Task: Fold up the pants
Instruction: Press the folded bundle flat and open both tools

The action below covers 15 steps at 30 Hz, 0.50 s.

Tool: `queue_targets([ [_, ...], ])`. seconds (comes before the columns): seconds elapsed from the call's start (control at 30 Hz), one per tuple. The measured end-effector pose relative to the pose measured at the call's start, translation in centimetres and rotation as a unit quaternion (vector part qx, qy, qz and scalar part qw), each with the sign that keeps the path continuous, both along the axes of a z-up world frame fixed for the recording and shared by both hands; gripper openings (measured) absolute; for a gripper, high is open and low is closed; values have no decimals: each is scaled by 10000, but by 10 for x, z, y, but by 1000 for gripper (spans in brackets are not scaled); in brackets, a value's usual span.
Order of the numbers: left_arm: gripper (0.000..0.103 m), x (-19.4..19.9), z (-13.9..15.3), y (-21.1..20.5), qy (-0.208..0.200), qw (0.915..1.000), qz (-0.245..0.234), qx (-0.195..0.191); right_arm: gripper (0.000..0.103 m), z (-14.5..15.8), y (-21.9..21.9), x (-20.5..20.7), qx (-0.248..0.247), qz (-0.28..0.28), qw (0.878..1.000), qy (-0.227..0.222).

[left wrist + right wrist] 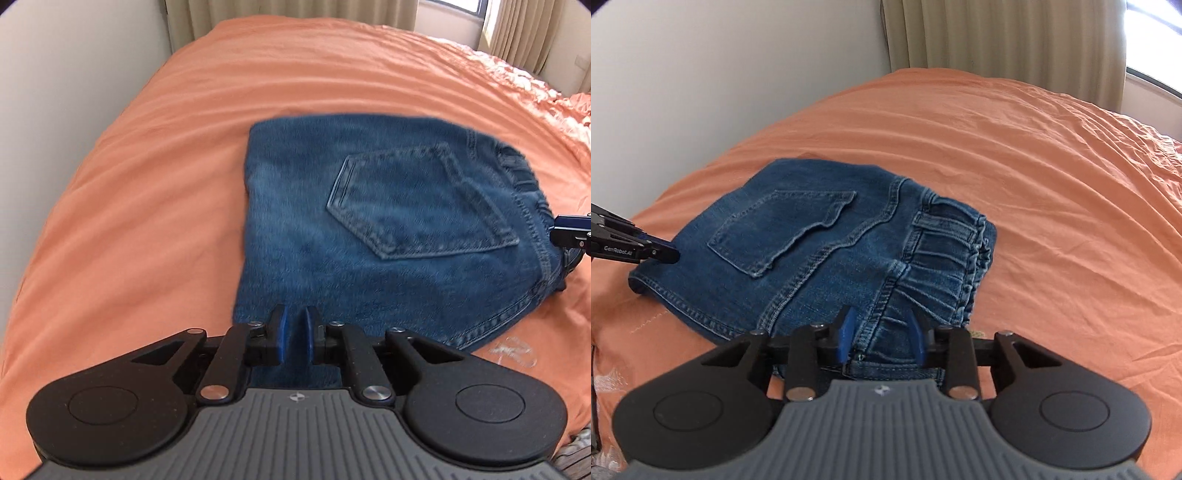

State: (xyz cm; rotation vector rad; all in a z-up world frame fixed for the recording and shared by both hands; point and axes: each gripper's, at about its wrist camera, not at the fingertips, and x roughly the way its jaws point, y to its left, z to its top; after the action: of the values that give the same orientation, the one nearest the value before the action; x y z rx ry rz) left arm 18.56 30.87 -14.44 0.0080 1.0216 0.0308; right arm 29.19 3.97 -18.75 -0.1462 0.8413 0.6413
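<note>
Folded blue jeans (388,229) lie flat on the orange bed sheet (147,184), back pocket up, with the elastic waistband on the right. My left gripper (295,332) hovers over their near left edge; its blue pads stand a narrow gap apart with nothing pinched between them. In the right wrist view the jeans (798,251) show their gathered waistband nearest me. My right gripper (882,334) sits over that waistband edge, open, with denim showing between the pads, which do not visibly press on it. The left gripper (665,254) reaches the jeans' left edge, and the right gripper (561,232) touches the waist corner.
The sheet (1034,184) spreads wide around the jeans and is rumpled toward the far right. A white wall (55,74) runs along the bed's left side. Beige curtains (997,37) and a window (454,7) stand behind the bed.
</note>
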Motion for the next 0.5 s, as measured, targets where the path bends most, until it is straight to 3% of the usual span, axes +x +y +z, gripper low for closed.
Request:
queue_targets([
  [0.2,14,7,-30,5,128,9997,162,-93,28,-21,8,5,-200,-54,9996,170],
  [0.5,16,7,-11,6,149,9995,266,-22,28,-12,16,24,-323,-176,9979,538],
])
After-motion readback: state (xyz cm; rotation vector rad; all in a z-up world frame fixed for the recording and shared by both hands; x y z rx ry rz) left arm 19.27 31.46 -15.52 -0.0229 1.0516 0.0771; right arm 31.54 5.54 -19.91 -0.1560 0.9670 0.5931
